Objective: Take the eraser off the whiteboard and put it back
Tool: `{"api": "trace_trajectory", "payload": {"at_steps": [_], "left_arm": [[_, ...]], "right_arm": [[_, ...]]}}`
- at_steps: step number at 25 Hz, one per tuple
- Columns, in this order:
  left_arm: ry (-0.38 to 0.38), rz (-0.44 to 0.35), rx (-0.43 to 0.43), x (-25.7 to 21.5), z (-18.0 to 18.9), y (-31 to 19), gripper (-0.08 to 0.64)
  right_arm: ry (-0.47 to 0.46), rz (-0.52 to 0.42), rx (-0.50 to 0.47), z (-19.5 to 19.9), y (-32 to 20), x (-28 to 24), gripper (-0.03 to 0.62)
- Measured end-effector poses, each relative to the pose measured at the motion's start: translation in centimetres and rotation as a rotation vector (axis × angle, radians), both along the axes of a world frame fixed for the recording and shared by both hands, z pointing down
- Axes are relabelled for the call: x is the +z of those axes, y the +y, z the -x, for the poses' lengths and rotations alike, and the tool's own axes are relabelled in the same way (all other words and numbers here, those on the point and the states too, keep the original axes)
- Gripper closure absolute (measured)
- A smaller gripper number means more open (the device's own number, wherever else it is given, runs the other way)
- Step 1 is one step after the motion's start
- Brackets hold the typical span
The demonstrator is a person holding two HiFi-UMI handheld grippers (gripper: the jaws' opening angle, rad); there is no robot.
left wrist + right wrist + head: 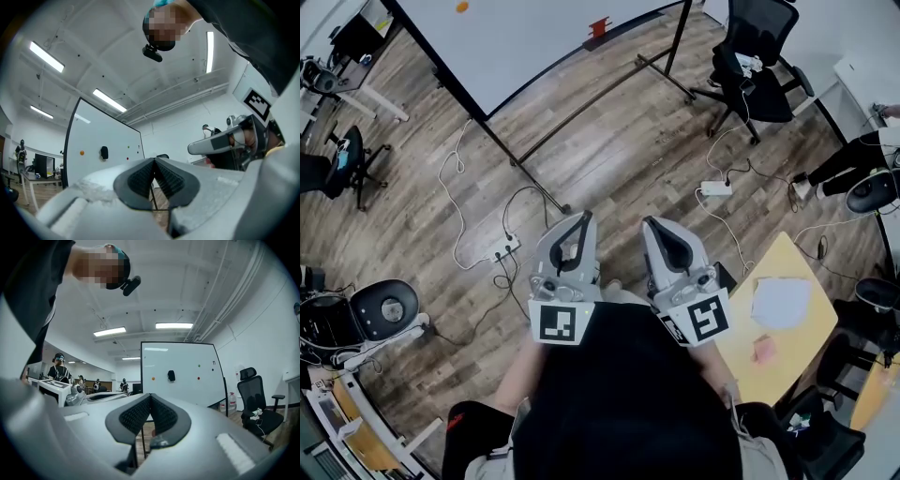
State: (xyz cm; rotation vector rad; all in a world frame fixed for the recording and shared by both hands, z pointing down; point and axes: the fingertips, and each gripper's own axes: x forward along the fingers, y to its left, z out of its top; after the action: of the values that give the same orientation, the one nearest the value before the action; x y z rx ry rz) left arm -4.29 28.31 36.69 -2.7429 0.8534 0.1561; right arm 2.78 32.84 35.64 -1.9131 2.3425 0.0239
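The black eraser (104, 152) sticks to the face of a white rolling whiteboard (117, 154), some way ahead of me. In the right gripper view the eraser (171, 375) sits near the middle of the board (187, 385), between coloured magnet dots. My left gripper (154, 161) is shut with nothing in it. My right gripper (150, 397) is also shut and empty. In the head view the left gripper (584, 217) and right gripper (649, 223) are held side by side in front of my body, pointing at the whiteboard (534, 37). The eraser is out of the head view.
Power strips (715, 187) and cables (455, 202) lie on the wood floor between me and the board's black stand (581, 108). A black office chair (755, 66) stands at the right, and a yellow table (778, 319) close at my right. People stand far off (59, 366).
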Motion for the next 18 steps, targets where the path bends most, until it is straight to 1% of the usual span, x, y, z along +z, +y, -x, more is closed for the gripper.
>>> {"api": "trace_trajectory", "payload": {"at_steps": [7,11,16,18], "left_arm": [[-0.001,-0.006,0.014,0.6,-1.5,-1.9,0.558],[0.005,0.001,0.032,0.9,-3.0,-3.6,0.558],[-0.01,0.001,0.047,1.2,-4.8,-6.6,0.558],[0.0,0.01,0.047,1.3,-5.4,-8.0,0.558]], "right_arm": [[0.003,0.005,0.013,-1.4,-1.5,0.1,0.591],[0.008,0.011,0.034,-2.8,-3.1,0.6,0.591],[0.003,0.024,0.052,-4.5,-5.7,0.9,0.591],[0.001,0.029,0.055,-5.1,-6.9,1.2,0.591]]}}
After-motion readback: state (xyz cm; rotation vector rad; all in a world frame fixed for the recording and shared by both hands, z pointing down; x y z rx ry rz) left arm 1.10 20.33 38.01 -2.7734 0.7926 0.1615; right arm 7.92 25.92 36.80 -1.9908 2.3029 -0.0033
